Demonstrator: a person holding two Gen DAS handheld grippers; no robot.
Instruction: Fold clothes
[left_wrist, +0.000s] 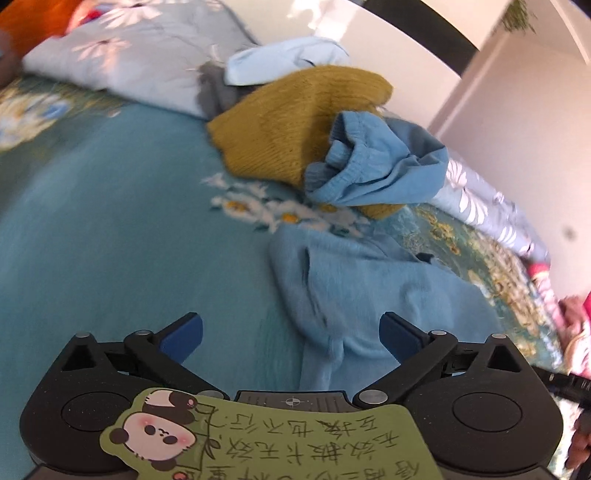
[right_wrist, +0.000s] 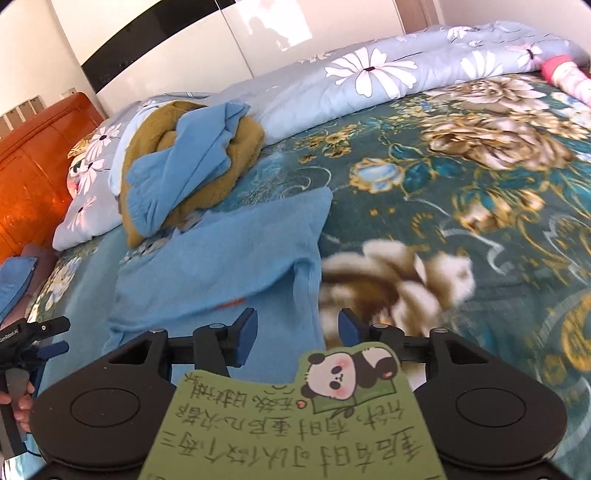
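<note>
A light blue garment (left_wrist: 369, 295) (right_wrist: 229, 266) lies spread flat on the teal flowered bedspread (left_wrist: 92, 221) (right_wrist: 461, 166). My left gripper (left_wrist: 291, 325) hovers over its near end with the jaws wide open and nothing pressed between the pads. My right gripper (right_wrist: 297, 326) stands open over the garment's right edge, which runs between the fingers without touching the pads. Beyond the garment sits a pile: a mustard knit sweater (left_wrist: 295, 122) (right_wrist: 221, 166) with a crumpled blue garment (left_wrist: 373, 162) (right_wrist: 192, 155) on top.
A pale blue flowered quilt (left_wrist: 140, 62) (right_wrist: 369, 74) is bunched along the bed's far side. An orange wooden headboard (right_wrist: 29, 166) stands at the left and white wardrobe doors (right_wrist: 184, 48) behind. A pink item (right_wrist: 569, 77) lies far right. A hand (right_wrist: 18, 406) holds the left gripper (right_wrist: 33, 332).
</note>
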